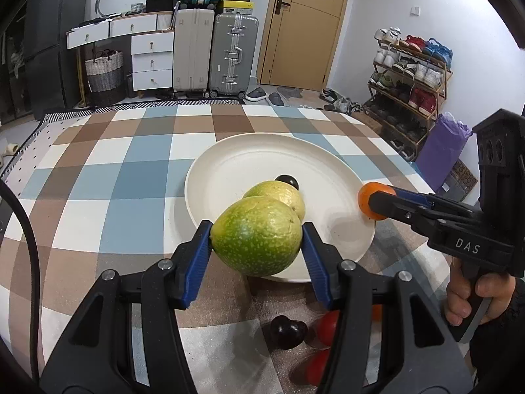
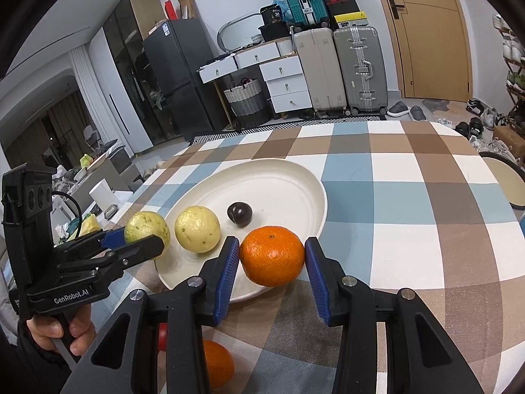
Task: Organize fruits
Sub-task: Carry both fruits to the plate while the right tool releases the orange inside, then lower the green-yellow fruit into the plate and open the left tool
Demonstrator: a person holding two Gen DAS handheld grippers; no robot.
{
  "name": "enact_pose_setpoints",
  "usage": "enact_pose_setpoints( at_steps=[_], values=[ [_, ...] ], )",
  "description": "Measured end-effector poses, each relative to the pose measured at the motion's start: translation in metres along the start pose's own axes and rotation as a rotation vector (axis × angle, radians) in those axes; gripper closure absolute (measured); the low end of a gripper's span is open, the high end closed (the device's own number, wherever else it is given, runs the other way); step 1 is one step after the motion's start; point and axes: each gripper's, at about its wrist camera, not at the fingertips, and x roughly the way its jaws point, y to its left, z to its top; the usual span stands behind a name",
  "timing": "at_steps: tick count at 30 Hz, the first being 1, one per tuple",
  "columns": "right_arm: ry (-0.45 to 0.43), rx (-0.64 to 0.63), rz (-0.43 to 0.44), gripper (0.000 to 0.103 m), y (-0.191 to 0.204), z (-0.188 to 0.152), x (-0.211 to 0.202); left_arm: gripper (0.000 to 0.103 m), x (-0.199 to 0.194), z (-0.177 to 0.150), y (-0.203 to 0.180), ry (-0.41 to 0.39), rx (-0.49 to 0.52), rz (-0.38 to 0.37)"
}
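My left gripper (image 1: 256, 239) is shut on a green guava (image 1: 257, 234), held above the near rim of the white plate (image 1: 249, 161). A second, paler guava (image 1: 282, 195) and a dark plum (image 1: 287, 180) lie on the plate. My right gripper (image 2: 272, 256) is shut on an orange (image 2: 271, 255) over the plate's (image 2: 285, 177) right near edge. From the right wrist view the left gripper (image 2: 144, 238) holds the green guava (image 2: 146, 228) at the left, beside the pale guava (image 2: 197, 228) and the plum (image 2: 240, 212). In the left wrist view the right gripper (image 1: 377, 203) and its orange (image 1: 369, 195) show at the right.
On the checked tablecloth (image 1: 131, 170) near me lie a dark plum (image 1: 288, 330), red fruits (image 1: 328, 326) and another orange (image 2: 216, 362). A second dish (image 2: 505, 180) sits at the table's right edge. Suitcases, drawers and a shoe rack stand beyond the table.
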Motion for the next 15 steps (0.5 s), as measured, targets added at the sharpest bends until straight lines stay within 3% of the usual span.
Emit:
enact_pose_setpoints(
  at_steps=[6,8,15],
  values=[
    [-0.002,-0.005,-0.025,0.051,0.001,-0.001,0.000,0.052,0.002,-0.002,-0.002,0.001,0.007,0.003],
    [-0.021,0.012,-0.042,0.036,-0.002,-0.001,-0.004,0.052,0.002,-0.002,-0.003,-0.004,0.011,0.010],
    [-0.070,0.022,-0.055,0.026,-0.004,-0.002,-0.014,0.051,0.003,-0.002,-0.002,-0.019,0.019,0.039]
  ],
)
